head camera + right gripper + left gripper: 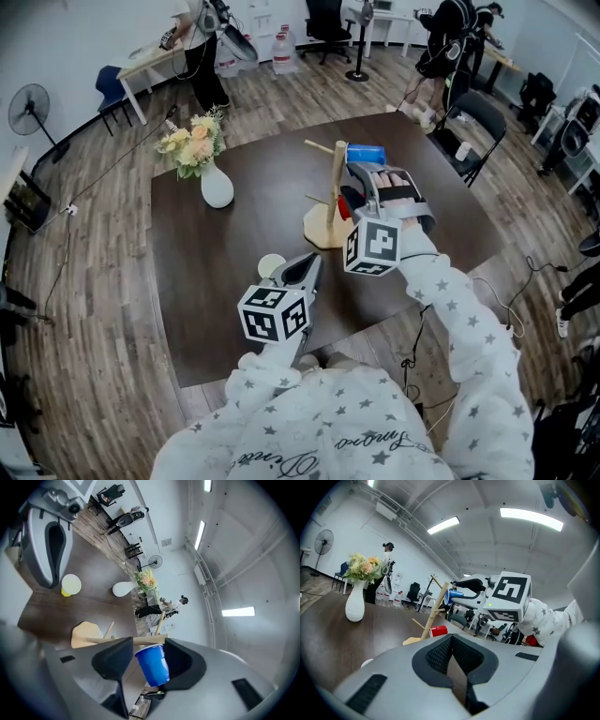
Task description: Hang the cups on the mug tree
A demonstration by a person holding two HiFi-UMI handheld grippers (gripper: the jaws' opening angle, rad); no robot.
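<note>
- While the right gripper [149, 645] clasps the blue cup [153, 665] sideways, the cup's mouth lies just beside the top of the mug tree [337, 178]; hanging looks like the step in hand.
- Next, the mouth needs easing over a free peg (the red cup [438, 631] is lower down by the tree).
- Left gripper [452, 656]: jaws pinched together, empty, near the yellow cup [71, 584] on the table [216, 281].

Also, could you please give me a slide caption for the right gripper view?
Right gripper holding a blue plastic cup at the top of the pale wooden mug tree.
</note>
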